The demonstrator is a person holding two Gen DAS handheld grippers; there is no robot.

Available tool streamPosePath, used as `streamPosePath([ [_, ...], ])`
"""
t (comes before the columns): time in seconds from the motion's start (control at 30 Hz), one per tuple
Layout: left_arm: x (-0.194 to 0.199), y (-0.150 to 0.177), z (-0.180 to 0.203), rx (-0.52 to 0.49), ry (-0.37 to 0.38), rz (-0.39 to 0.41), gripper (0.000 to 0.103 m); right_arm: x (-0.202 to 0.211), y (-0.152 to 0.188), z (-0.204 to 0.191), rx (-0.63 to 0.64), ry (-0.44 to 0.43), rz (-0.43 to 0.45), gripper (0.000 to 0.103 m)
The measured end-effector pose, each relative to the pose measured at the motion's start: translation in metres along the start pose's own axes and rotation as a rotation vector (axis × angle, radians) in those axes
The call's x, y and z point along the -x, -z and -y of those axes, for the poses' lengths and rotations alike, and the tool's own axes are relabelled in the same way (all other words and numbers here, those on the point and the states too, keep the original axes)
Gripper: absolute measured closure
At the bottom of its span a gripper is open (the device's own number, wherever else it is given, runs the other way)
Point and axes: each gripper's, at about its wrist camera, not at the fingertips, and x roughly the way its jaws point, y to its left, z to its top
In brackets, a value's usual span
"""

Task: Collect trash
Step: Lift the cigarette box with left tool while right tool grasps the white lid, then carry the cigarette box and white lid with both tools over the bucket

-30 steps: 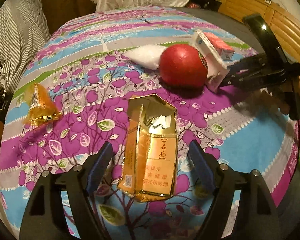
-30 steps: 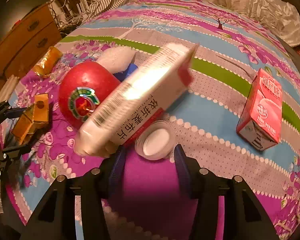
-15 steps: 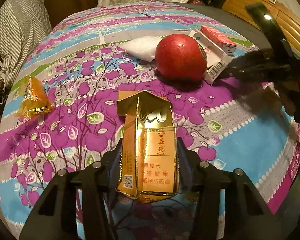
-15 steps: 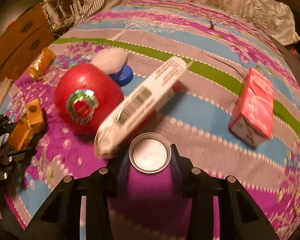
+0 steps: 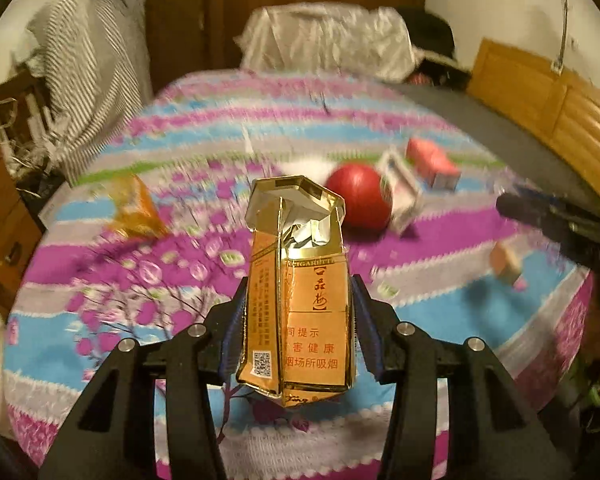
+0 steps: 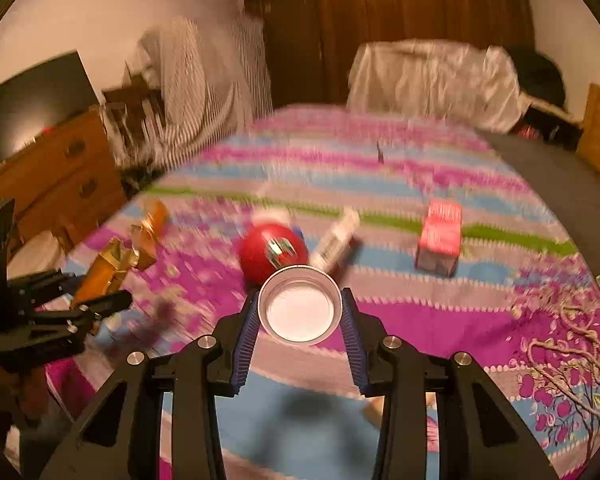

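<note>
Bed (image 5: 228, 148) fills both views, covered in a striped purple, blue and grey floral sheet (image 6: 480, 320). Left claw (image 5: 298, 320) clamped on an opened orange-gold cigarette pack (image 5: 300, 296), held up off the sheet. Right claw (image 6: 300, 320) clamped on a round white lid (image 6: 298, 306), also off the sheet. On the bed: red apple (image 5: 358, 196) touching a white carton (image 5: 400, 196), pink drink box (image 6: 438, 236) near it, orange wrapper (image 5: 134, 210) well apart to the left. Background blurred. White cloth bundle (image 6: 432, 76) at the far end, wooden dresser (image 6: 60, 176) on the left, striped fabric (image 5: 88, 76) draped beside it, dark wooden door (image 6: 380, 4) behind.
</note>
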Motion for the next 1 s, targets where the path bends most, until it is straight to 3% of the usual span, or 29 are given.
streamPosePath([
  [0.23, 0.062, -0.009, 0.023, 0.024, -0.089, 0.184, 0.057, 0.063, -0.007, -0.045, 0.015, 0.117, 0.222, 0.062],
  [0.33, 0.08, -0.011, 0.037, 0.029, -0.138, 0.247, 0.057, 0.084, -0.007, -0.055, 0.005, 0.172, 0.277, 0.062],
  [0.67, 0.103, -0.013, 0.051, 0.054, -0.188, 0.309, 0.057, 0.111, 0.0, -0.071, 0.004, 0.229, 0.305, 0.062],
  [1.0, 0.12, -0.016, 0.013, 0.118, -0.245, 0.336, 0.057, 0.111, -0.018, -0.104, 0.057, 0.158, 0.311, 0.062],
])
